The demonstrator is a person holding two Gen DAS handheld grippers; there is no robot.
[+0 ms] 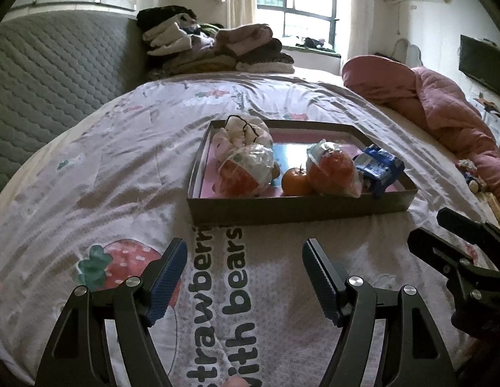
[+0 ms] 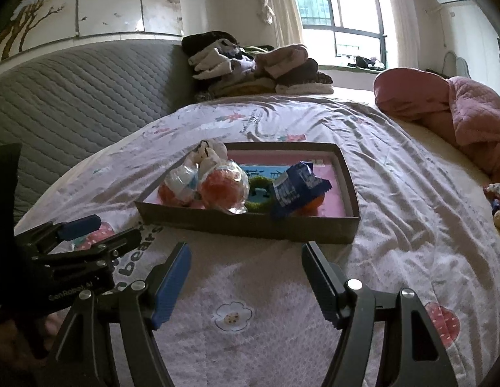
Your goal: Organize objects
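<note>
Left gripper (image 1: 245, 277): jaws wide apart, holding nothing, hovering over the bedspread (image 1: 88, 177) near the tray's front wall.
Right gripper (image 2: 245, 282): jaws wide apart, holding nothing, beside the left one.
Cardboard tray (image 1: 298, 209): rests on the bedspread.
Inside tray: bagged oranges (image 1: 246, 171), a loose orange (image 1: 295, 180), a blue snack packet (image 1: 379, 164), a white drawstring pouch (image 1: 243, 132), a green ring (image 2: 258, 198).
Behind: folded clothes (image 1: 217, 45), pink quilt (image 1: 427, 103).

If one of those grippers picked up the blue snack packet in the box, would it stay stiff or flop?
The blue snack packet looks crinkled and creased, so it would probably flex and crackle rather than hold stiff. It leans propped on the things beside it in the cardboard box, so it seems light. Its glossy film may slip between the pads.
</note>
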